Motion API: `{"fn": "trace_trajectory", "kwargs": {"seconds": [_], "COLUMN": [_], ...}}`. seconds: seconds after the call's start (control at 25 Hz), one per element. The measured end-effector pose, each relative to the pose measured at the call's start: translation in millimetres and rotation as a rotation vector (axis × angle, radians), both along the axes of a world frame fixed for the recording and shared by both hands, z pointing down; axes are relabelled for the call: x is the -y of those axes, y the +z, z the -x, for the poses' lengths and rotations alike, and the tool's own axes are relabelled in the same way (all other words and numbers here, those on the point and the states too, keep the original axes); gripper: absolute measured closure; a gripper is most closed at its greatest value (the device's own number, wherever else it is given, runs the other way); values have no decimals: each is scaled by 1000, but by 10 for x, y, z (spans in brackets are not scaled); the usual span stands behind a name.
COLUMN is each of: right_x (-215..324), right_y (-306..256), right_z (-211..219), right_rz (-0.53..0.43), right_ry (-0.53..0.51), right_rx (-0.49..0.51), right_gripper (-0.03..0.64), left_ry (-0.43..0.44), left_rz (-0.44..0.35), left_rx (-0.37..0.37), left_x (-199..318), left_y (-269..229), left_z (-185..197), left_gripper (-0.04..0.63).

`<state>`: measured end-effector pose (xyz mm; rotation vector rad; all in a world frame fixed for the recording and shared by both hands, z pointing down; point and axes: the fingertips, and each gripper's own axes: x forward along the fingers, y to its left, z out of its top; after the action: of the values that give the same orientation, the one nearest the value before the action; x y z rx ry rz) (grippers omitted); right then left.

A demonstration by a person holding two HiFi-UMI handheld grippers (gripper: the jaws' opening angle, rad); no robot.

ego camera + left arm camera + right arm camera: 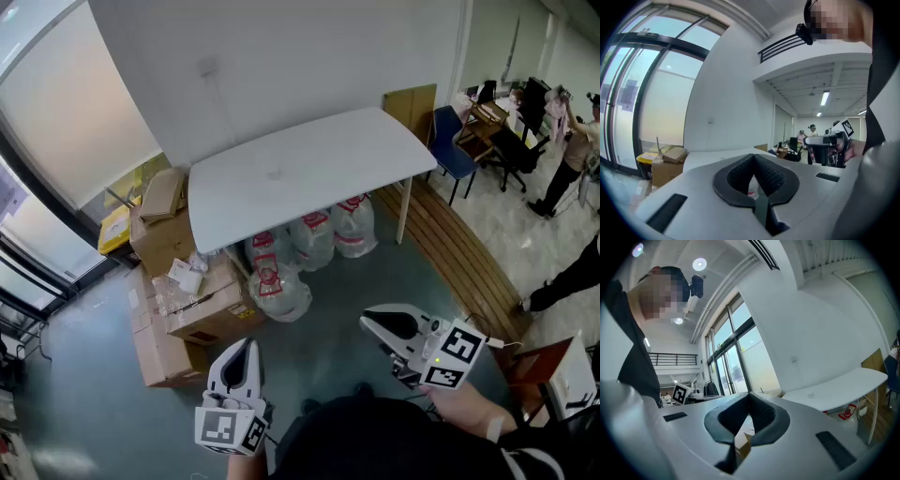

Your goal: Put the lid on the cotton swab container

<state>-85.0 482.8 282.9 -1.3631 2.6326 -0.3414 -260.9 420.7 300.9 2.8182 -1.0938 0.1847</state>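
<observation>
Neither a cotton swab container nor a lid shows in any view. My left gripper (246, 347) hangs low in the head view and points toward the white table (309, 164), which is a few steps away. Its jaws are shut with nothing between them (753, 157). My right gripper (373, 323) is held level at the lower right and points left. Its dark pads (759, 416) meet at the tip and hold nothing. Each gripper appears in the other's view: the right gripper (829, 143) and the left gripper's marker cube (680, 393).
Cardboard boxes (178, 300) are stacked left of the table. Clear bags of bottles (309, 244) lie under it. A blue chair (452, 150) and a wooden slatted bench (459, 253) stand to the right. People (572, 150) are at desks far right. Tall windows line the left side.
</observation>
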Motion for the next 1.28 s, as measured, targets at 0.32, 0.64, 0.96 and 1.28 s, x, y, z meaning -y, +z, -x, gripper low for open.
{"fn": "trace_trajectory", "kwargs": {"seconds": [0.32,0.64,0.96,1.28], "right_x": [-63,-241,-301,344], "right_y": [14,-46,74,220], "right_z": [-53,-305,-443,-444], "right_rz": [-4,-27,6,41], "right_ry": [6,-13,-46,-37], "right_rx": [3,39,65,56], "right_gripper": [602,600,600,600], "left_ry": [18,21,14,46], "left_rz": [3,24,38,41], "left_rx": [2,-25,-41,-57], "left_x": [-93,-193,-264,452], "left_y": [-2,-1,88,214], "left_z": [-95,-298,-499,-576], "left_gripper": [584,584,584,584]}}
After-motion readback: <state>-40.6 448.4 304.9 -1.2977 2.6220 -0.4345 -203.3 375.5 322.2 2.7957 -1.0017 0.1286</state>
